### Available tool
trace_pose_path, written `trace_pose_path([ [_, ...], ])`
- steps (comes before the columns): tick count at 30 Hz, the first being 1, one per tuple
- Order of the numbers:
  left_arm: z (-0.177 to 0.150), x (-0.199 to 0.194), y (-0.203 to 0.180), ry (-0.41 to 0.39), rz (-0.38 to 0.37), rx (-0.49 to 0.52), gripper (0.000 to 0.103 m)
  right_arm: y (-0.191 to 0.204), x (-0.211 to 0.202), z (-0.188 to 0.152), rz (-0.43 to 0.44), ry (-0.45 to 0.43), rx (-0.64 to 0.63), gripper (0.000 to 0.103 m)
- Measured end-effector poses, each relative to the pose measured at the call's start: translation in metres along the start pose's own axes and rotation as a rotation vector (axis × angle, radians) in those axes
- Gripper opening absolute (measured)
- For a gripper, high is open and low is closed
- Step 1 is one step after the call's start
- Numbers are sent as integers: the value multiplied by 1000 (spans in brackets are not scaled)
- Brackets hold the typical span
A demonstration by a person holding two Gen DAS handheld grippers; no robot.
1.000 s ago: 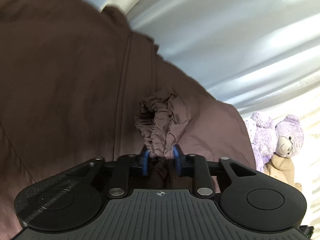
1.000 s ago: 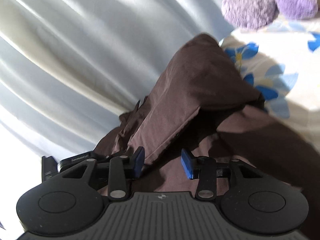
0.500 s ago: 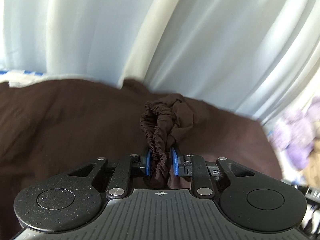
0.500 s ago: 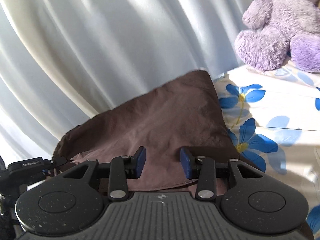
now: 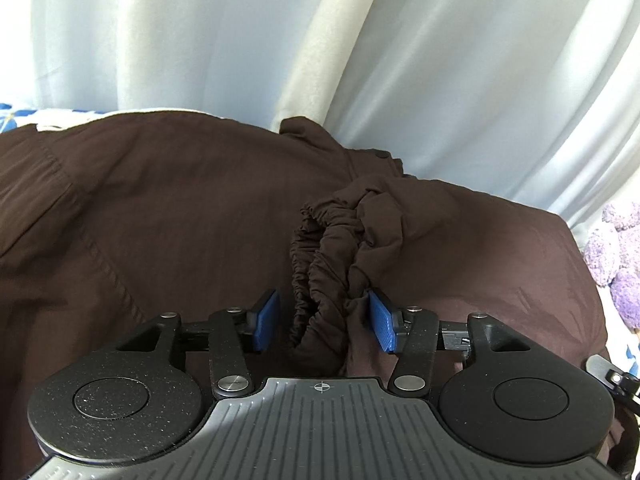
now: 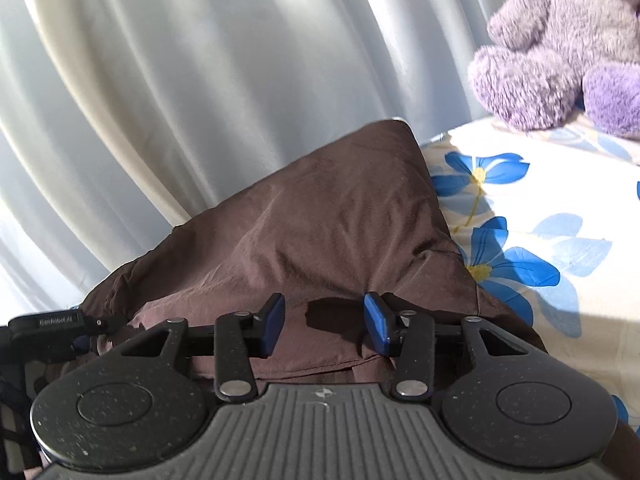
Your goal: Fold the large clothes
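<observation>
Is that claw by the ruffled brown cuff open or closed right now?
Open. The left gripper has its blue pads spread apart, and the gathered cuff of the brown garment sits loose between them, unpinched.

We see pale curtains (image 5: 200, 40) hanging in folds from nine to two o'clock, sunlight striking a flowered bedsheet (image 6: 540, 208) at three, a purple teddy bear (image 6: 560, 44) at two.

The left tongs (image 5: 323, 322) stand with their blue pads spread wide, a gathered cuff (image 5: 320, 264) lying loose between them and touching neither pad firmly. The right tongs (image 6: 324, 322) gape likewise, low over the brown garment (image 6: 320, 232), gripping nothing.
</observation>
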State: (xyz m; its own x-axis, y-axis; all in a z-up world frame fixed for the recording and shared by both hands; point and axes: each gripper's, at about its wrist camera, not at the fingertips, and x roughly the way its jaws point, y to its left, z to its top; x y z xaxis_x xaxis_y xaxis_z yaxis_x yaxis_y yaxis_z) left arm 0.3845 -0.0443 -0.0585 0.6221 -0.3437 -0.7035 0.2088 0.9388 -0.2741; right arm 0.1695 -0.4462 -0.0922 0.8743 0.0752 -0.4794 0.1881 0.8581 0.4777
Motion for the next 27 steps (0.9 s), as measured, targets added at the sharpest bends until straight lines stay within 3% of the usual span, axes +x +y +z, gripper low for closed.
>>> trace_pose_path([
  [3,2,0,-5,-2,16,15,56,7,-1,8,-24,41,-18,50],
  [8,3,-10,-15,-22,49,43,54,29,9,36,-111,28,-92,21],
  [13,6,-14,-24,-53,72,97,52,39,52,59,-174,59,-125,5],
  [20,3,1,-24,-43,89,76,53,40,99,56,-219,82,-151,2],
  [27,7,15,-27,-48,110,78,53,51,89,44,-223,31,-227,1],
])
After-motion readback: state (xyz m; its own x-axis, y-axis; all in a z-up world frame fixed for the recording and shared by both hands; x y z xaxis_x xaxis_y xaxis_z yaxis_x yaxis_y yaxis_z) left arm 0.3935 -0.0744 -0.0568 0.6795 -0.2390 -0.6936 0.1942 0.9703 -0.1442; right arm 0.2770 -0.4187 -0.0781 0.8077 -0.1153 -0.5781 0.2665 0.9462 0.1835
